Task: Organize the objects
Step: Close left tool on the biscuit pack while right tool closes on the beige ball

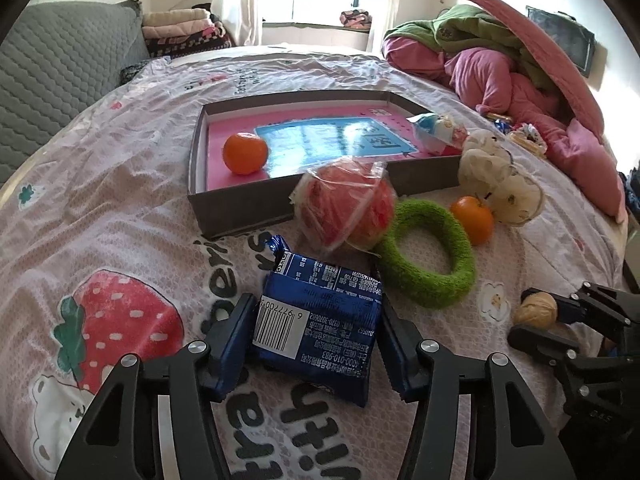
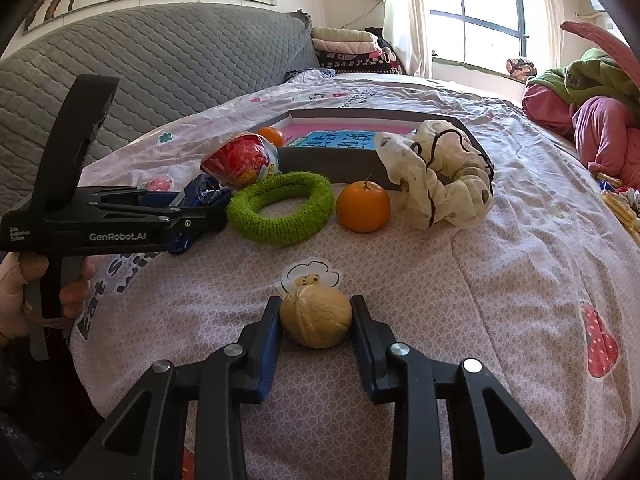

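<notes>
Left tongs [image 1: 316, 336]: clamped on the blue snack packet [image 1: 320, 320], lower centre, on the bed [image 1: 120, 216].
Right tongs [image 2: 316, 320]: pads against the walnut [image 2: 316, 322], lower centre.
Box [image 1: 240, 208]: mid-frame, holding one orange [image 1: 245, 153].
Around: green ring [image 1: 428, 256], second orange [image 1: 473, 219], wrapped red ball [image 1: 344, 208], pale scrunchie [image 1: 496, 180].
Hard to make out: packet at box's far right corner [image 1: 436, 132].

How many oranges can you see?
2. One orange sits inside the tray; the other orange lies on the bedspread beside the green ring. More may be hidden.
</notes>
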A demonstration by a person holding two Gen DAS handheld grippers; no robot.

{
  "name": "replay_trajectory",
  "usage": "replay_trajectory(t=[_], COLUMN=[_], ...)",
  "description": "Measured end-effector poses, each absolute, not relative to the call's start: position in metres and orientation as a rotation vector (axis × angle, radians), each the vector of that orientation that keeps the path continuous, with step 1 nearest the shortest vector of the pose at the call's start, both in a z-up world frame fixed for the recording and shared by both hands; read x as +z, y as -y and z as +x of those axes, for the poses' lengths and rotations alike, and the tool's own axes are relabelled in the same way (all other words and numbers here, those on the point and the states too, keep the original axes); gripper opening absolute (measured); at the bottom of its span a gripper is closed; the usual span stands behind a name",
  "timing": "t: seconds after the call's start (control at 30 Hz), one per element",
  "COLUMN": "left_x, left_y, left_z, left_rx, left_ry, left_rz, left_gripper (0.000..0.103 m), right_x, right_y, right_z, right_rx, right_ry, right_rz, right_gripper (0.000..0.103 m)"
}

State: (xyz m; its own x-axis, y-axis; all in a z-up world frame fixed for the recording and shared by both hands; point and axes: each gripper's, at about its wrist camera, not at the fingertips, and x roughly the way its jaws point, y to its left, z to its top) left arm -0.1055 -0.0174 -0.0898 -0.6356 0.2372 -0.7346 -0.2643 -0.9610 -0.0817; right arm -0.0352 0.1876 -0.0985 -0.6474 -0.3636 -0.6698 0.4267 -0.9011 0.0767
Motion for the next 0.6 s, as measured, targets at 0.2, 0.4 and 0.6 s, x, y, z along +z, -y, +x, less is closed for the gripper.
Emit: replay_trajectory(t=[0.2, 0.4, 0.6], left_x=[-0.082, -0.072, -0.066], left_y=[0.014, 0.010, 0.008], left_z=[-0.087, -0.075, -0.069], left_rx=[2.604, 2.603, 2.610], left_ry=[-0.055, -0.052, -0.056], left_rz=[-1.139, -1.081, -1.051], left_gripper=[0.059, 0.059, 0.059], right_x=[-0.096, -0.091, -0.083], right_y=[-0.189, -0.195, -0.195], right_z=[-0.034, -0.033, -0.028], right_rx=[-2.526, -2.546, -2.563], right_ry=[-0.131, -0.108, -0.122], right_rz=[0.975, 0.949, 0.888], right_gripper=[0.034, 0.034, 0.034])
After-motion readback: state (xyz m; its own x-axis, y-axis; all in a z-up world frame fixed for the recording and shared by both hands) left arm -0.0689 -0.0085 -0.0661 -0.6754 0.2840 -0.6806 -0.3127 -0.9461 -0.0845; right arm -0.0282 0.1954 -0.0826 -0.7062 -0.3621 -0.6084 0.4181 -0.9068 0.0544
